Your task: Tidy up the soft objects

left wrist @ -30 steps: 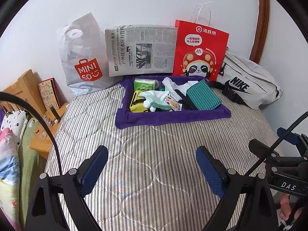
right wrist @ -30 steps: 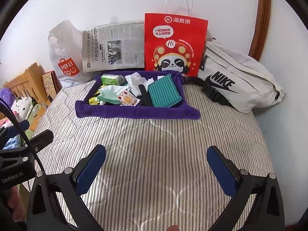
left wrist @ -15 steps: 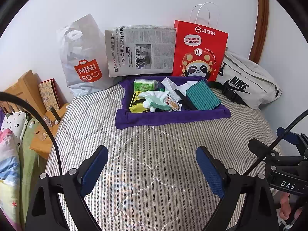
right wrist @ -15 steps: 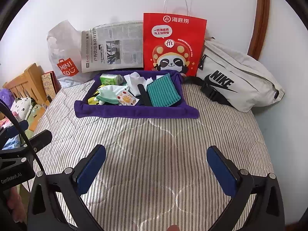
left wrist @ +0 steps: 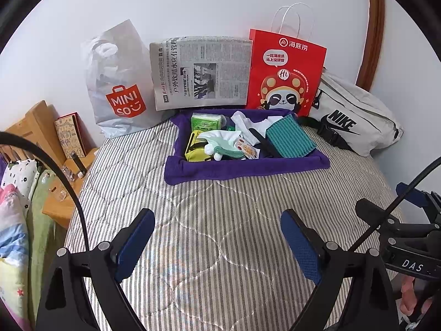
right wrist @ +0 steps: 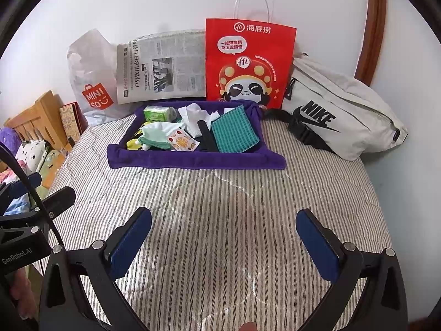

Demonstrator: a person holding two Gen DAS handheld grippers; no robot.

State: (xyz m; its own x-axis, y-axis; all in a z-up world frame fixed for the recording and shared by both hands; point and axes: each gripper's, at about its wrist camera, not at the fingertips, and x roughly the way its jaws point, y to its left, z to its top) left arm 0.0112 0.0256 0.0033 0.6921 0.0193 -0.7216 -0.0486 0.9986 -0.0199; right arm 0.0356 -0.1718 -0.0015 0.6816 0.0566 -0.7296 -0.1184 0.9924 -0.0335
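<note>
A purple cloth tray (left wrist: 242, 169) (right wrist: 193, 162) lies at the far side of the striped bed. It holds soft things: a teal striped cloth (left wrist: 290, 139) (right wrist: 234, 133), white cloths (left wrist: 248, 122) (right wrist: 194, 115), a pale green plush (left wrist: 223, 142) (right wrist: 155, 135), a green tissue pack (left wrist: 206, 121) (right wrist: 155, 113) and a fruit-print packet (right wrist: 182, 142). My left gripper (left wrist: 217, 242) is open and empty over the near bed. My right gripper (right wrist: 224, 240) is open and empty too, well short of the tray.
Against the wall stand a white Miniso bag (left wrist: 118, 82), a newspaper (left wrist: 201, 71), a red paper bag (left wrist: 284, 74) and a white Nike bag (left wrist: 355, 115). A wooden bedside shelf (left wrist: 63, 165) with small items is at the left. The striped quilt (left wrist: 220, 220) lies under both grippers.
Both views have drifted slightly; the tray and bags sit a little lower and closer. Both grippers stay open and nothing on the bed has moved.
</note>
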